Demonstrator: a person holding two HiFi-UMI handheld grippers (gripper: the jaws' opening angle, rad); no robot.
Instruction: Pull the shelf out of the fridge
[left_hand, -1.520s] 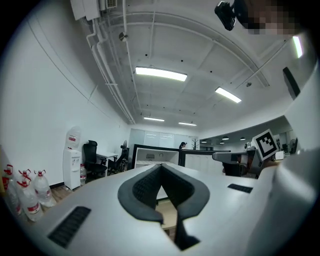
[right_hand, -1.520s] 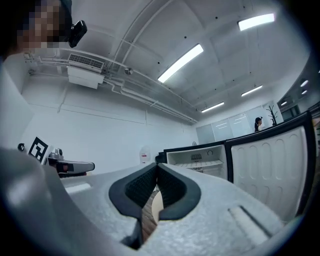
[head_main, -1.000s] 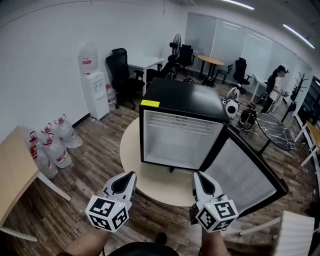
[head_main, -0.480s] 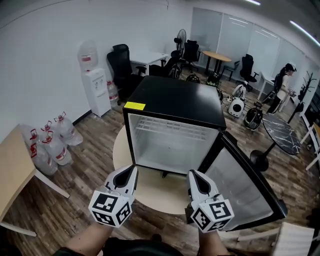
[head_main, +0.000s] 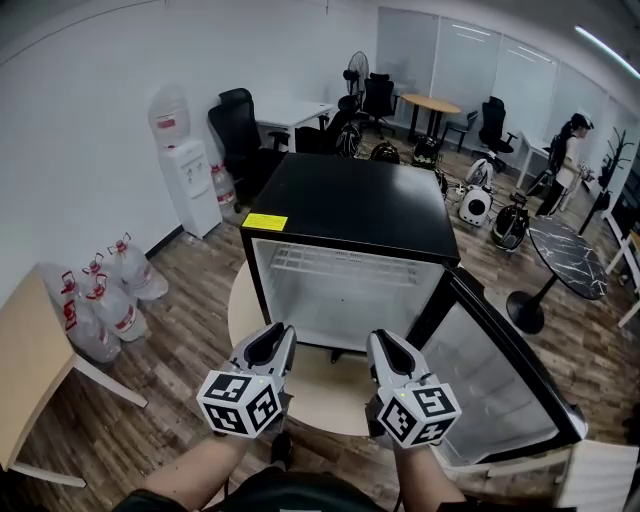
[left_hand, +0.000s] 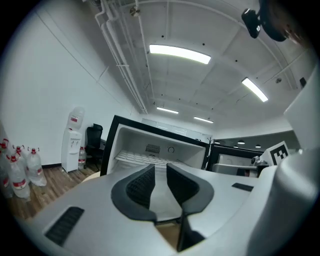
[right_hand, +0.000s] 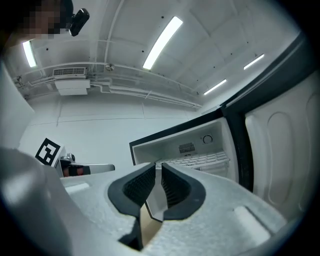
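Observation:
A black mini fridge (head_main: 350, 205) stands on a round beige table (head_main: 330, 388), its door (head_main: 495, 375) swung open to the right. Inside, near the top, lies a white wire shelf (head_main: 335, 262), which also shows in the left gripper view (left_hand: 136, 159) and the right gripper view (right_hand: 202, 161). My left gripper (head_main: 272, 347) and right gripper (head_main: 385, 347) hover side by side over the table's near edge, short of the fridge's opening. Both point at it. The left gripper's (left_hand: 160, 169) jaws are opening with a clear gap. The right gripper's (right_hand: 158, 169) jaws are opening with a narrow gap. Nothing is between either pair.
A water dispenser (head_main: 188, 180) and several water bottles (head_main: 100, 295) line the left wall. A wooden table (head_main: 25, 350) juts in at the left. Office chairs (head_main: 238, 135), desks and a person (head_main: 565, 150) are at the back. A dark round table (head_main: 565, 260) stands right of the door.
The view has closed in on the fridge. Both grippers have moved inward, nearer each other and nearer the fridge's opening. Their jaws have parted a little.

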